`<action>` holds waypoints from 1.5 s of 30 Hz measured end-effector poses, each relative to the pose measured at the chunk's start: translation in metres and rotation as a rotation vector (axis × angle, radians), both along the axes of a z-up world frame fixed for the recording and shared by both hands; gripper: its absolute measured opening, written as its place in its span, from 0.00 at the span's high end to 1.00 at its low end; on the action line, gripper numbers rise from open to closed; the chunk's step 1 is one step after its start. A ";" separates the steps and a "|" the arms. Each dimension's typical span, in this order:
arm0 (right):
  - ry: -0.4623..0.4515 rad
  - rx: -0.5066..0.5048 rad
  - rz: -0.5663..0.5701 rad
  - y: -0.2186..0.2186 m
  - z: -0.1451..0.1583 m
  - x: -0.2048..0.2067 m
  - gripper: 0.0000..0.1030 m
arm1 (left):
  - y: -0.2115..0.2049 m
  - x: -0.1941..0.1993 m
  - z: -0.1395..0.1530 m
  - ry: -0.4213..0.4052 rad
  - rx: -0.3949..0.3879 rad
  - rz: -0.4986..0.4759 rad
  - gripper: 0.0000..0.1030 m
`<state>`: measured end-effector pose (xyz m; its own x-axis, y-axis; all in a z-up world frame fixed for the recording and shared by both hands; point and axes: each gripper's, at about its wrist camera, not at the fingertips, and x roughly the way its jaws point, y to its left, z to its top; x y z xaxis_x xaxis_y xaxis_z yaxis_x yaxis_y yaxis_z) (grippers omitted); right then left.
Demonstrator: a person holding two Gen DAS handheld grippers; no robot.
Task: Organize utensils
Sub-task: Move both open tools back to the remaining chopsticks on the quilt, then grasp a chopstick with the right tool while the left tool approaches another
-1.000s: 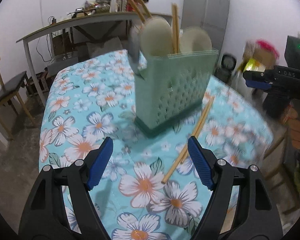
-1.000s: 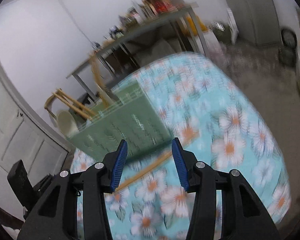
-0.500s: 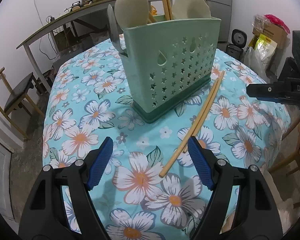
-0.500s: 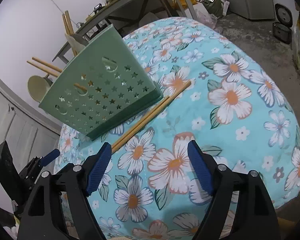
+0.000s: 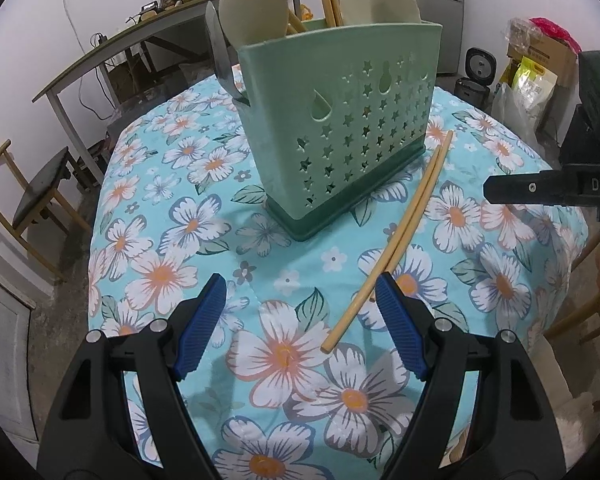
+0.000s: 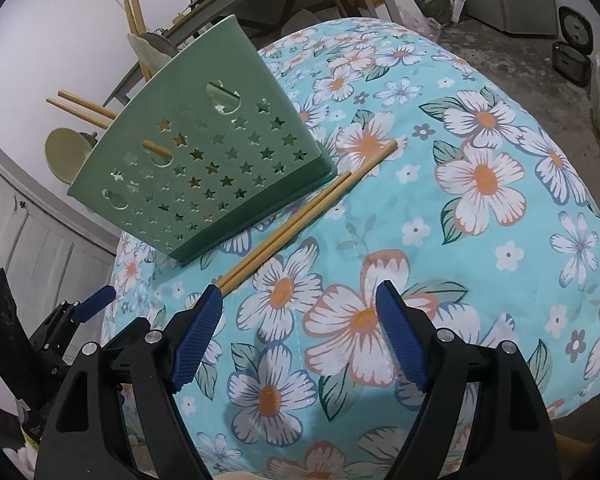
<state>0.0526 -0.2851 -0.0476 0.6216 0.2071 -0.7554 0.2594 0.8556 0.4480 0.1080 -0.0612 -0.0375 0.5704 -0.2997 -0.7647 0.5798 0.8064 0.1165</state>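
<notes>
Even, soft indoor light, both views sharp. Faint shadows pool on the turquoise flowered tablecloth (image 5: 204,216) just under the black gripper arms. Fisheye bends everything away from that cloth, corners vignette black, and a pale wall glows mildly behind.

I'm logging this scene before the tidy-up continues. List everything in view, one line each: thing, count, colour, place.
utensil holder: one, green with star holes, standing on the table.
chopsticks on the table: two, tan, lying side by side beside the holder's base.
utensils in the holder: pale spoons, tan sticks and a metal piece; exact count unclear.
tablecloth: one, turquoise with white-orange flowers, covering the table.
long table: one, grey, against the back wall, cluttered on top.
chair: one, wooden with a dark seat, left of the table.
cabinet: one, grey, back right.
left gripper: black with blue pads, open, above the near chopstick ends.
right gripper: same build, open, nothing between its pads.
</notes>
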 end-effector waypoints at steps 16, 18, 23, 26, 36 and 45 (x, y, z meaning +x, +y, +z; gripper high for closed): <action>0.002 0.003 -0.003 -0.001 -0.001 -0.001 0.25 | 0.005 0.006 -0.033 0.171 -0.065 -0.139 0.67; 0.001 0.006 -0.002 -0.001 -0.001 -0.001 0.25 | 0.003 0.007 -0.035 0.167 -0.064 -0.143 0.75; -0.010 0.033 -0.001 -0.002 0.000 -0.001 0.25 | 0.001 0.007 -0.036 0.155 -0.059 -0.151 0.83; -0.015 0.047 -0.002 -0.003 0.000 -0.001 0.25 | 0.000 0.007 -0.035 0.148 -0.058 -0.151 0.84; -0.057 0.145 -0.111 -0.037 0.001 0.010 0.37 | 0.002 0.006 -0.035 0.150 -0.073 -0.145 0.86; -0.004 0.320 -0.284 -0.081 -0.032 0.054 0.64 | 0.005 0.007 -0.036 0.157 -0.085 -0.146 0.86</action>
<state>0.1063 -0.3657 -0.0796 0.6906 0.2508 -0.6784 0.4627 0.5678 0.6808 0.1153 -0.0562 -0.0730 0.3924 -0.4375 -0.8091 0.6968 0.7156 -0.0490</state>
